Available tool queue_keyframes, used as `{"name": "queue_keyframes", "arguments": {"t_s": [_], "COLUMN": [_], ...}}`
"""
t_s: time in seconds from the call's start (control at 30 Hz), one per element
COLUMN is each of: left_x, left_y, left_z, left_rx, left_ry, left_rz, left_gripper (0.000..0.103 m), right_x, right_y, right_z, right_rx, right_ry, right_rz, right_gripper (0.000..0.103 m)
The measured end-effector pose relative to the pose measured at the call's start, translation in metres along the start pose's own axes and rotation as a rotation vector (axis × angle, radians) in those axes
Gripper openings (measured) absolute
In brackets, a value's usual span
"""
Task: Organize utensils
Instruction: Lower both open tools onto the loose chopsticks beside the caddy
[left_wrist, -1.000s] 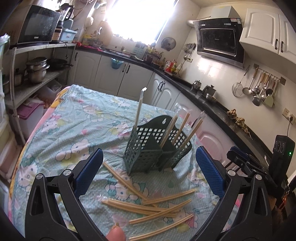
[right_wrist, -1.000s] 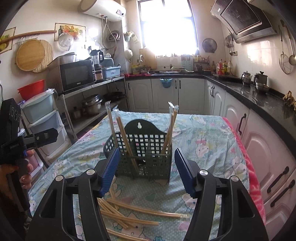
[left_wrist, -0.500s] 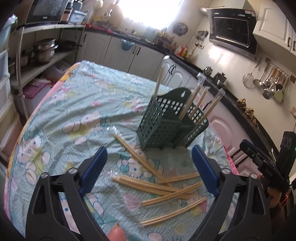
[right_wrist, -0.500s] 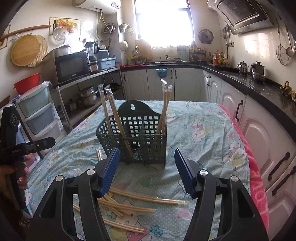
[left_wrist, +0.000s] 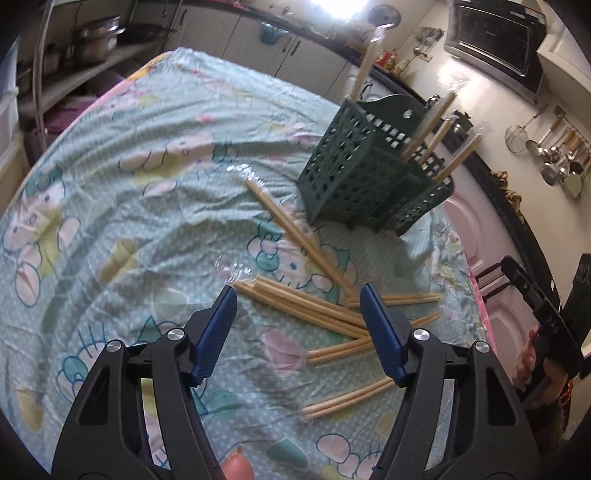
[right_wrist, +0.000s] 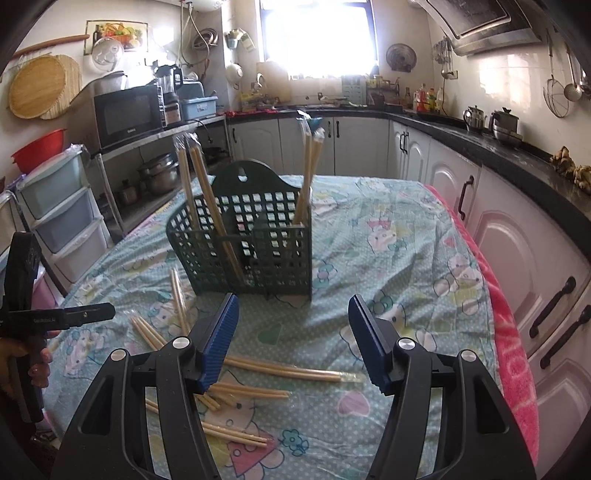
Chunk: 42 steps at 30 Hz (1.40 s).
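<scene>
Hovering left gripper (left_wrist: 297, 291), jaws apart and empty, over wrapped chopstick bundle (left_wrist: 306, 302) lying near-left of green utensil basket (left_wrist: 365, 177), long axis slanting left-far to right-near; right gripper (right_wrist: 291, 306) waiting farther back, likewise spread and empty.

Home kitchen: microwave (right_wrist: 127, 112), cabinets (right_wrist: 364, 146), range hood (right_wrist: 476, 22).

Open right gripper (right_wrist: 293, 306) before chopstick basket (right_wrist: 251, 236)

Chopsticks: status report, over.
Left gripper open, empty, above loose chopsticks on tablecloth. Right gripper open, empty. Green basket upright, several pairs in. Nothing blocking.
</scene>
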<state>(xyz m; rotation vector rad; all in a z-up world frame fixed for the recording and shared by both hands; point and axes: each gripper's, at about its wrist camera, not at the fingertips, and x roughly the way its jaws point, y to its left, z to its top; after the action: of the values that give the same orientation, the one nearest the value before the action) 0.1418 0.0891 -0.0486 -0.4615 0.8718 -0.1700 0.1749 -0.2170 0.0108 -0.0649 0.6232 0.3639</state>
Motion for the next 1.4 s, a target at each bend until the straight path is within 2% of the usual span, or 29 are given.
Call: {"name": "queue_keyframes", "arguments": {"t_s": [0.23,0.63,0.8,0.93,1.0,1.2,1.4], "left_x": [0.013,0.036,0.041,0.046,0.048,0.052,0.053], "left_y": [0.008,0.020,0.023,0.020,0.018,0.014,0.013], "left_z": [0.003,0.016,0.020,0.023,0.023,0.024,0.024], "left_rx": [-0.020,-0.054,-0.064,-0.055,-0.051,-0.038,-0.038], "left_ry": [0.017,0.039,0.039,0.044,0.050,0.049,0.047], "left_rz": [0.018,0.046,0.051,0.049,0.043,0.030,0.023], "left_gripper": [0.057,0.046,0.033,0.027,0.020,0.010,0.006], "right_x": [0.015,0.036,0.044,0.052,0.056,0.070,0.079], "right_y": [-0.008,-0.025,-0.031,-0.038,-0.043,-0.061,-0.073], "right_z": [-0.015,-0.032,-0.036,-0.040,-0.042,-0.050,-0.064], "right_rx": [0.000,0.040,0.072,0.111,0.142,0.235,0.330], "right_ry": [0.046,0.130,0.161,0.194,0.209,0.261,0.295], "right_rz": [-0.037,-0.062,-0.062,-0.065,-0.059,-0.046,-0.008], "right_gripper": [0.060,0.059,0.059,0.059,0.059,0.053,0.040]}}
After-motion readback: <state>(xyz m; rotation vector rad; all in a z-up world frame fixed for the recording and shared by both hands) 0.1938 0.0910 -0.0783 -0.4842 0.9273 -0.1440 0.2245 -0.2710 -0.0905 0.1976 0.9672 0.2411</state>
